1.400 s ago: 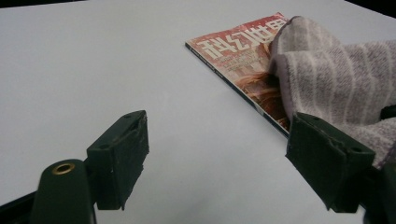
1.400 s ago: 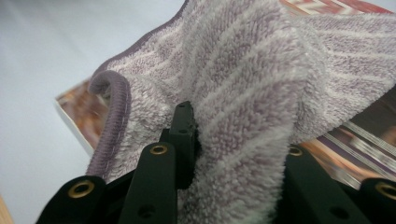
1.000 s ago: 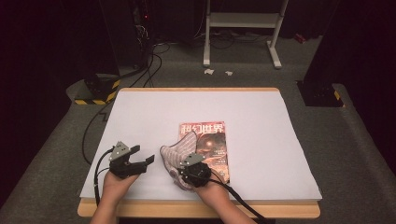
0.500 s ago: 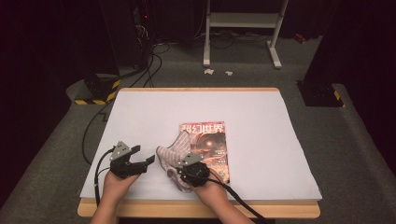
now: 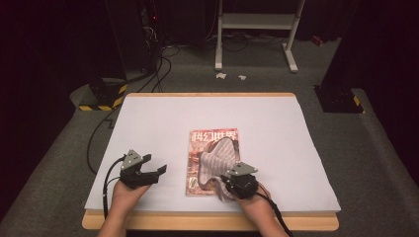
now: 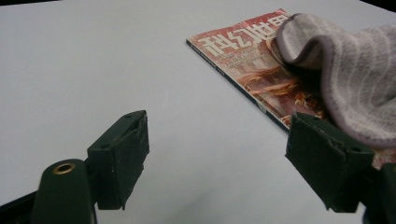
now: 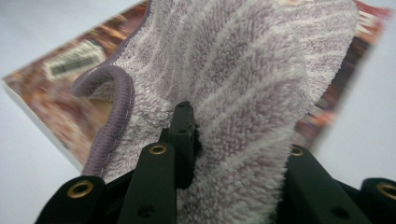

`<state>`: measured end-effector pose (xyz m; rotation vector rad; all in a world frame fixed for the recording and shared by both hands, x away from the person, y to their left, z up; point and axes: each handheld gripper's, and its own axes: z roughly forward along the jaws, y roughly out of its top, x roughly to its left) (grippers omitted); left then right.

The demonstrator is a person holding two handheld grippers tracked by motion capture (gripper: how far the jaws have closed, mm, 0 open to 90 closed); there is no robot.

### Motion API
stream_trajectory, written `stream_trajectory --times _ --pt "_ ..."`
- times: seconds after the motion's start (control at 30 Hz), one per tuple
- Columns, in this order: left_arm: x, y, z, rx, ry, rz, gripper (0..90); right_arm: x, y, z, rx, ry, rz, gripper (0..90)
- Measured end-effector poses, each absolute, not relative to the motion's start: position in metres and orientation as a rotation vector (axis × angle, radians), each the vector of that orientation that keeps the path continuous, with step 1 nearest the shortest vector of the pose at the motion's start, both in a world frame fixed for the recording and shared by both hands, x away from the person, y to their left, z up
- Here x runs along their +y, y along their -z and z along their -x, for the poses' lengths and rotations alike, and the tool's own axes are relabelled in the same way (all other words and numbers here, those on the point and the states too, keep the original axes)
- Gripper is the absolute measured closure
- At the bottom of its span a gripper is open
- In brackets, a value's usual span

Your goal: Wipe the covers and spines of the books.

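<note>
Towel (image 5: pixel 217 159) — striped lilac terry, draped on magazine (image 5: pixel 197 148), pinched by right gripper (image 5: pixel 228 189), left gripper (image 5: pixel 157 174) wide apart — empty.

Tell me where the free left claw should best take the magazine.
Probably the magazine's bare left long edge, approached from the left claw's side with jaws flat to the table. It lies flat, and the striped towel held by the right claw covers its right half.
</note>
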<state>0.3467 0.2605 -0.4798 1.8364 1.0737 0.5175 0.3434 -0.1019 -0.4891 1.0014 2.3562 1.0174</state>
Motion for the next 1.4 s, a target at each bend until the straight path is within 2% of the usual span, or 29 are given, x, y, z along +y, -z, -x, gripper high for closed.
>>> stream_trajectory --times 0.17,0.37,0.77,0.97,1.17,1.4 --pt "0.26 0.48 -0.347 1.074 -0.516 -1.837 21.6 -0.136 0.489 -0.341 2.309 -1.021 -1.089 70.4" --pt "0.26 0.48 -0.348 1.075 -0.515 -1.839 21.6 -0.141 0.486 -0.341 2.302 -1.015 -1.099 70.7" --pt "0.262 0.48 -0.347 1.074 -0.513 -1.834 21.6 -0.127 0.467 -0.35 2.26 -1.048 -1.062 70.7" --pt "0.264 0.48 -0.346 1.077 -0.513 -1.828 21.6 -0.119 0.455 -0.382 2.221 -1.045 -1.1 70.6" --pt "0.265 0.48 -0.346 1.079 -0.51 -1.827 21.6 -0.11 0.47 -0.409 2.25 -0.956 -1.148 70.4" --pt "0.265 0.48 -0.346 1.076 -0.506 -1.824 21.6 -0.083 0.483 -0.411 2.312 -0.928 -1.101 70.4"
